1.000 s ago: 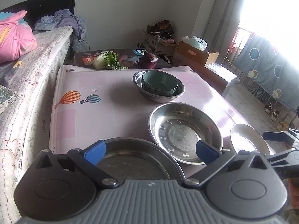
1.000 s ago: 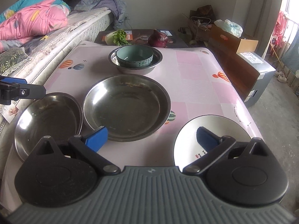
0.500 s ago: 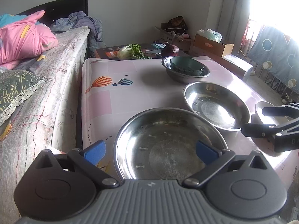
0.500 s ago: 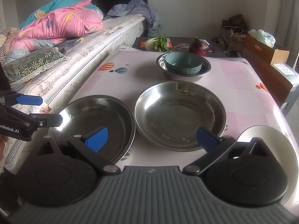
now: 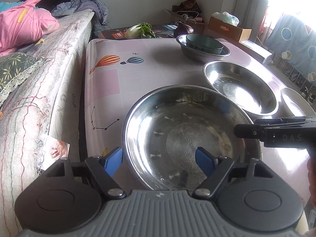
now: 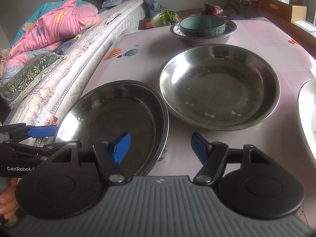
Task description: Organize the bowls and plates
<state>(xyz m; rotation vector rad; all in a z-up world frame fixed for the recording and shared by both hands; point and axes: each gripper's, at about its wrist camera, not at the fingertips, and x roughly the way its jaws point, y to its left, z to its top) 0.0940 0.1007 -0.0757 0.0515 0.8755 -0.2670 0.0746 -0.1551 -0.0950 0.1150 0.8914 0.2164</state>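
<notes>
- My left gripper (image 5: 159,159) sits at the bottom of the left wrist view, its jaws closing but not yet pressing; the left rim of the near steel plate (image 5: 189,136) lies between the blue pads (image 5: 112,161), one pad outside the rim, the other over the plate's inside.
- My right gripper (image 6: 160,146) sits low in the right wrist view, its jaws also closing; the right rim of the same plate lies between them, the left pad over the plate's inside, the right pad over the pink tablecloth (image 6: 266,37). I cannot tell whether either pad touches metal.
- In the left wrist view my right gripper comes in from the right edge, over the plate's far side; in the right wrist view my left gripper enters at the lower left, beside the plate's rim.
- The near steel plate holds nothing.
- The second steel plate (image 6: 219,86), just beside it toward the middle of the frame, holds nothing apart from a small speck near its far rim.
- A white plate (image 6: 308,114) shows partly at the right edge.
- At the top of the frame a steel bowl (image 6: 203,34) holds a teal bowl (image 6: 202,26) nested inside it.
- Behind them lie a leafy green vegetable (image 6: 165,17) and a red onion (image 6: 214,10).
- A bed (image 6: 65,45) with a pink quilt (image 6: 53,23) fills the upper left.
</notes>
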